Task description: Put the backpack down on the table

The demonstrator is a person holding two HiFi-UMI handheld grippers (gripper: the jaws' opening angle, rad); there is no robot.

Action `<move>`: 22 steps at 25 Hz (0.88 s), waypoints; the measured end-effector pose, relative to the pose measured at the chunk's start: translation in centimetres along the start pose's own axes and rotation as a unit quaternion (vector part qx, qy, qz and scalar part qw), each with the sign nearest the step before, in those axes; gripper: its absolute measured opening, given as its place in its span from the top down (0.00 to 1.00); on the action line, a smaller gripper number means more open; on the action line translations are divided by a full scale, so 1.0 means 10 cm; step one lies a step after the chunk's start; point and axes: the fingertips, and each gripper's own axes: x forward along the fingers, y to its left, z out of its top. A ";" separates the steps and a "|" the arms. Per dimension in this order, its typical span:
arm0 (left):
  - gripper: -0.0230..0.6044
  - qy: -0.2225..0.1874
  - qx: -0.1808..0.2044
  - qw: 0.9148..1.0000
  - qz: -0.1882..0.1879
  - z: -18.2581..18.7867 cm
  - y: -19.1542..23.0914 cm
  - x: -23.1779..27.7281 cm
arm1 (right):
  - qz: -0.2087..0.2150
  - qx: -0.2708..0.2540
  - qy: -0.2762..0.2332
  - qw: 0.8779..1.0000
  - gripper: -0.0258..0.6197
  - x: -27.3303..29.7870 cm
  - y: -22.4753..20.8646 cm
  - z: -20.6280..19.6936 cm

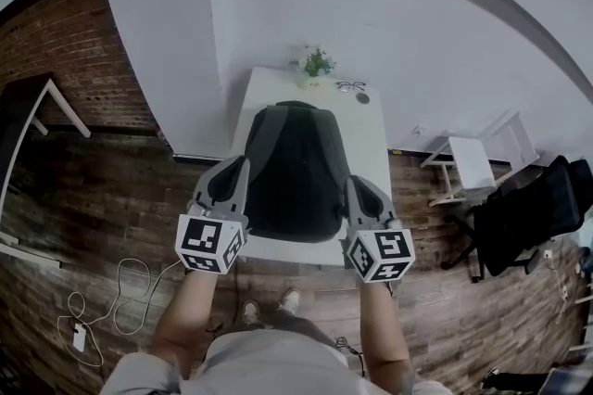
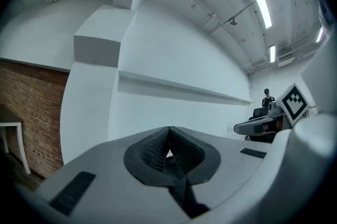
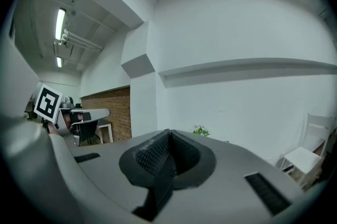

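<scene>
A black backpack [image 1: 295, 166] stands upright over the near half of the white table [image 1: 372, 129]; whether its base touches the tabletop I cannot tell. My left gripper [image 1: 243, 165] is at its left side and my right gripper [image 1: 353, 185] at its right side. In the left gripper view the ribbed pads [image 2: 158, 148] meet, with a thin black strap [image 2: 181, 194] running down from between them. The right gripper view shows the same: pads [image 3: 154, 152] pressed together on a black strap [image 3: 158, 191]. The bag itself is out of both gripper views.
A small potted plant [image 1: 317, 64] and a pair of glasses [image 1: 351, 87] lie at the table's far end by the white wall. A white stand [image 1: 473, 163] and a black office chair [image 1: 530, 212] are to the right. Cables [image 1: 109, 302] lie on the wooden floor at left.
</scene>
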 end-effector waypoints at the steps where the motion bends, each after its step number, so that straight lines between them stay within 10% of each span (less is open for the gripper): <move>1: 0.94 -0.004 -0.001 1.000 0.000 0.02 -0.02 -0.05 | 0.002 0.007 -0.003 1.000 0.90 -0.04 0.00 0.01; 22: 0.94 -0.094 0.013 0.995 -0.020 0.92 -0.46 -0.87 | -0.011 -0.031 -0.070 0.997 0.90 -1.00 -0.10 0.54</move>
